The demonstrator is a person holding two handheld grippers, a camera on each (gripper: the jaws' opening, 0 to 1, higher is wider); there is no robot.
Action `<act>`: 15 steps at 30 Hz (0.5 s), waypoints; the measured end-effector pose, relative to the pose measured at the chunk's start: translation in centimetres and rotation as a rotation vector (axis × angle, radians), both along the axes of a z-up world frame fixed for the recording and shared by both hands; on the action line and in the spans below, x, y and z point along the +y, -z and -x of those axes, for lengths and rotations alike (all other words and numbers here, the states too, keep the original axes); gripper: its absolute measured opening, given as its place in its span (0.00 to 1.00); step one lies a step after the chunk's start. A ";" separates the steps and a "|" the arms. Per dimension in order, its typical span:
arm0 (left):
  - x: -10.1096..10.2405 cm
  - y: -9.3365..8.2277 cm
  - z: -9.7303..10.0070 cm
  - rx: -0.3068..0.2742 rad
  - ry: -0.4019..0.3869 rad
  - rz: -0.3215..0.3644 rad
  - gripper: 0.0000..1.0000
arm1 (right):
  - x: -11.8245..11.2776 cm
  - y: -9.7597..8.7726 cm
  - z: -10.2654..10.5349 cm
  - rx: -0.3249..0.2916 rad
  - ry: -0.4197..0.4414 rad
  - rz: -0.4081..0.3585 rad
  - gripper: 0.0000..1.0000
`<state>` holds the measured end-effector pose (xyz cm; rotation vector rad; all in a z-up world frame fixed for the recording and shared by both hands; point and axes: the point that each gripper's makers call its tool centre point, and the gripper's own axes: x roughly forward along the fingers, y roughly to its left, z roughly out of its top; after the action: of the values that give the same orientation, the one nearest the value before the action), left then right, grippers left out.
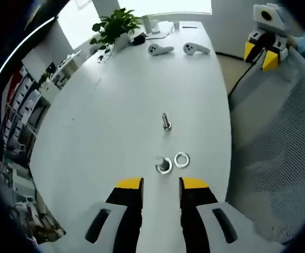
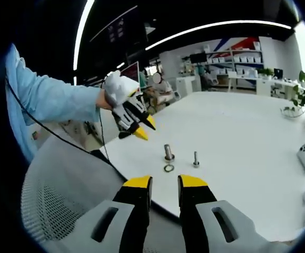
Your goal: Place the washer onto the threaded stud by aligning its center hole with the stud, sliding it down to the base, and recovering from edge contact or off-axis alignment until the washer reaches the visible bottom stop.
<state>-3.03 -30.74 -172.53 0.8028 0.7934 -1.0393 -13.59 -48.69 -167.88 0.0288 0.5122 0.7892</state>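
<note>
Flat silver metal ring washer (image 1: 181, 159) lies just ahead-right of empty, parted left gripper (image 1: 161, 188), nearer than open right gripper (image 2: 165, 188).

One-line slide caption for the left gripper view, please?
Open left gripper faces a loose washer beside the threaded stud.

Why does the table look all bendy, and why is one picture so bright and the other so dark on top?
Left gripper view: the fisheye lens curves the white table, and window glare washes out the top. Right gripper view: a dark ceiling with curved light strips.
</note>
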 end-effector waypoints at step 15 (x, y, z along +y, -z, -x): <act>0.4 -0.8 3.2 -0.006 -0.017 0.014 0.26 | -0.1 0.2 -0.1 0.031 0.016 -0.019 0.33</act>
<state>-6.27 -30.34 -171.74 0.7858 0.7857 -1.0255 -13.51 -48.83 -168.10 0.0626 0.5336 0.7785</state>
